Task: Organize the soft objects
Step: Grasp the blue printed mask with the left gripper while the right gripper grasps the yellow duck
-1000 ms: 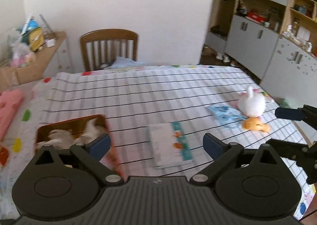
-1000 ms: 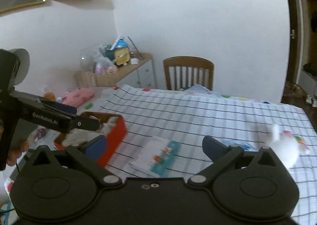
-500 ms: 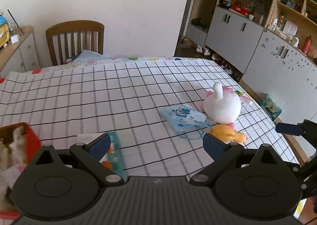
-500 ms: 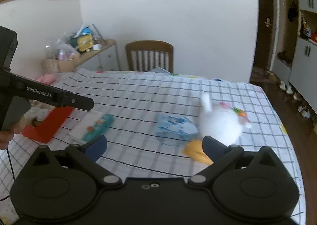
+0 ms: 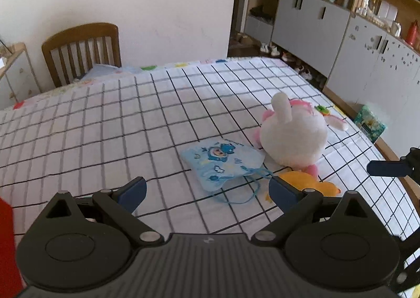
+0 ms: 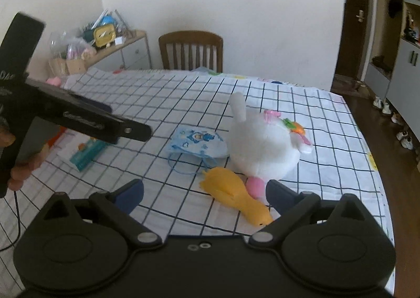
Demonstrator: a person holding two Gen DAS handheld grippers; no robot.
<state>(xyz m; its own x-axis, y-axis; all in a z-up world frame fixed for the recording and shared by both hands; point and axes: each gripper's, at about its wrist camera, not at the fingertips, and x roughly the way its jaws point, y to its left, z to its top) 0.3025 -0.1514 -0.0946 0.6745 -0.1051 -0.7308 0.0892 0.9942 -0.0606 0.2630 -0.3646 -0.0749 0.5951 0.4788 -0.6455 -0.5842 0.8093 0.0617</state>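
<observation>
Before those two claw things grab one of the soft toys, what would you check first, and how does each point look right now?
1. Left gripper open, holding nothing: ok.
2. Right gripper open, holding nothing: ok.
3. Yellow duck toy lies ahead of the right gripper, uncovered: ok.
4. White plush bunny crowds the duck toy; free of it: cannot tell.
5. Blue pouch cord clear of the duck toy: cannot tell.
6. Grippers apart from each other: ok.
</observation>
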